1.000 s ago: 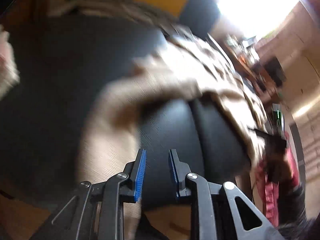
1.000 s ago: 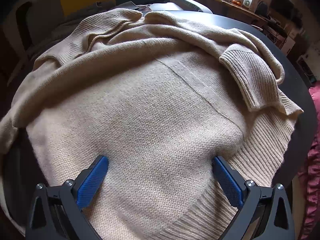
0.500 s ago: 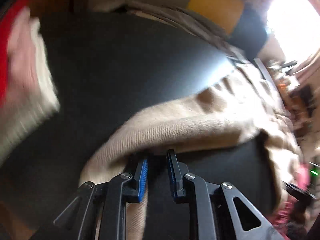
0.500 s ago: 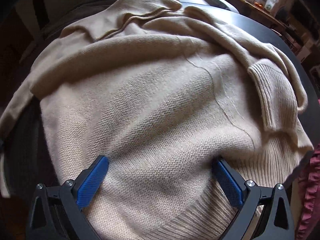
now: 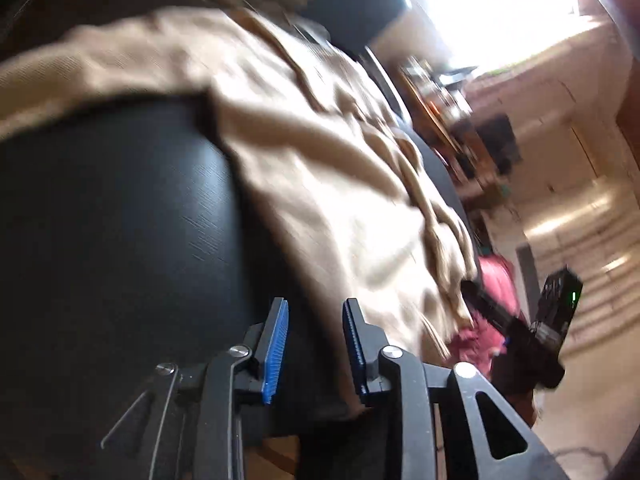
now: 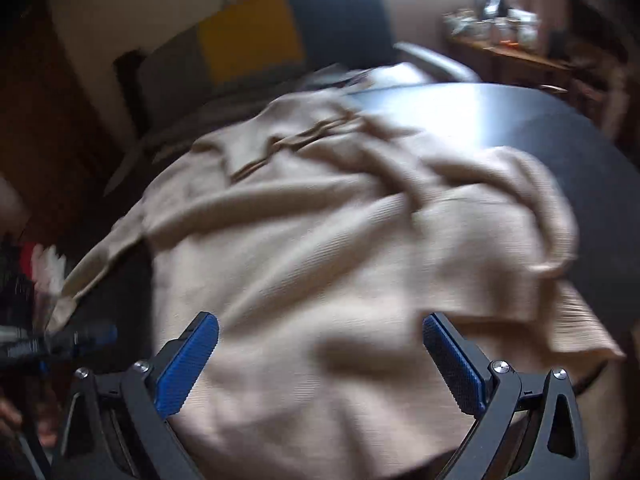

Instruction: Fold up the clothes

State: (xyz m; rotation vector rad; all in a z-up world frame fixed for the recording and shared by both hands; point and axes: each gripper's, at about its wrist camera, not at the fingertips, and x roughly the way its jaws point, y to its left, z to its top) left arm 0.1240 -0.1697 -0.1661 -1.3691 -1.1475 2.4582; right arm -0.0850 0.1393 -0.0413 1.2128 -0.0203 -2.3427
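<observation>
**A:** so what's the room like? Dark round worktop [image 6: 560,120], matte black. Behind it there's a chair [image 6: 340,20] with a yellow cushion [image 6: 248,36] next to it, bright window [image 5: 492,0] off to the right, and a cluttered shelf [image 6: 500,36] I can't make out, it's all blurry.

**B:** yeah, and the beige knit sweater [image 6: 320,260] is spread across most of the worktop, rumpled, one sleeve trailing off to the left side.

**A:** fingers? The left gripper [image 5: 316,344] has a narrow gap and it's opening right now. Nothing between the blue pads [image 5: 276,348], just bare black worktop under them, sweater edge just to the right.

**B:** right gripper [image 6: 320,364] is spread wide over the sweater's lower body. Holding nothing; can't tell if the tips touch the knit.

**A:** containers? Can't make any out, too blurry.
</observation>
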